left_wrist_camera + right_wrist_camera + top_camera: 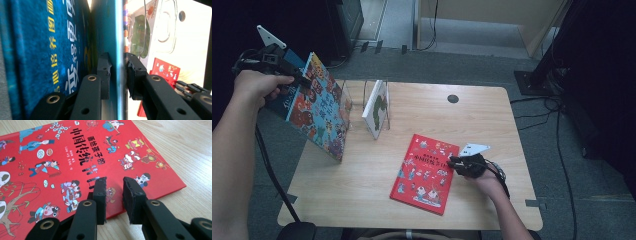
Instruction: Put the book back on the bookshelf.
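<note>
Item: blue picture book [319, 107], large, thin, stiff-covered, likely light but floppy when held by one edge; stands tilted at the table's [362, 200] left edge beside a clear rack [357, 100]. Left gripper [299, 80] pinches its upper edge. Right gripper [452, 162], jaws slightly apart and empty, rests at the flat-lying red book's [424, 172] edge.
</note>
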